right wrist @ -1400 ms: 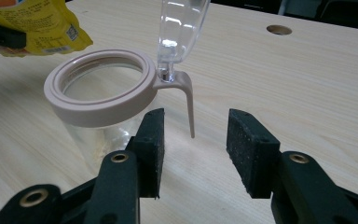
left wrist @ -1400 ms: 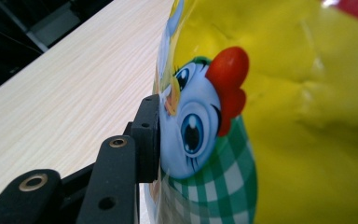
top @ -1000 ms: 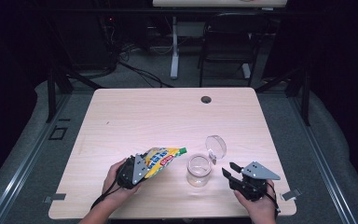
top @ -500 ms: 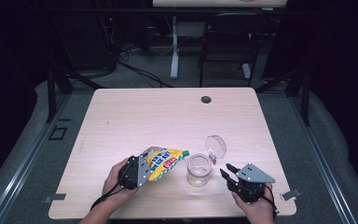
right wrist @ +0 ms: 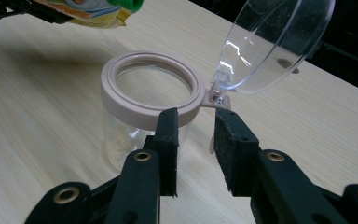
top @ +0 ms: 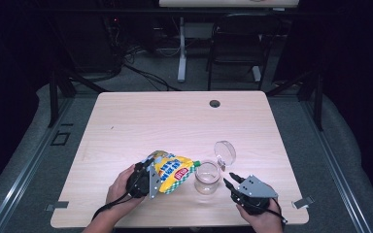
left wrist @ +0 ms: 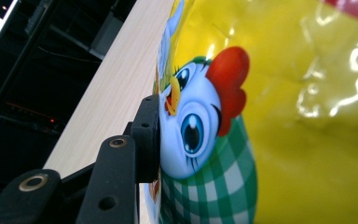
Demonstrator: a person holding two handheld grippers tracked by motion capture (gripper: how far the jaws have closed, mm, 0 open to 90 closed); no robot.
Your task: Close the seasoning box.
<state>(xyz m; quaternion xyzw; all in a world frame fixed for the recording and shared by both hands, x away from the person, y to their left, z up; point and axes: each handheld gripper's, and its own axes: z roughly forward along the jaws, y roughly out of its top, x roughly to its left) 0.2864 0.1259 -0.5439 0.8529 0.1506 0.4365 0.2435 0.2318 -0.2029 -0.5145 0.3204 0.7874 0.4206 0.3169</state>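
A: Since the earlier frames, your right gripper has slid in toward the jar, and its jaws have just been closing. Nothing between them yet.

B: Gap now?

A: Narrow, pads apart. In the right gripper view the pads sit just short of the jar, near the hinge of its rim. One pad overlaps the rim; contact, can't tell.

B: Left side changed?

A: Barely. Your left gripper clamps the bag same as before, tipped a bit more toward the jar. Left gripper view: one pad pressed flat on the bag.

B: Hand poses?

A: Your left hand is low at the table's near edge, gripper pointing right, bag held off the table with its green top beside the jar's mouth. Your right hand sits at the near right corner, gripper pointing left and away, at the jar.

B: Jar?

A: Upright, near front centre, between both grippers. Clear lid flipped open, standing up behind the rim.

B: Anything else around?

A: A cable hole at the far edge, well apart. Chair and desk leg beyond the table.
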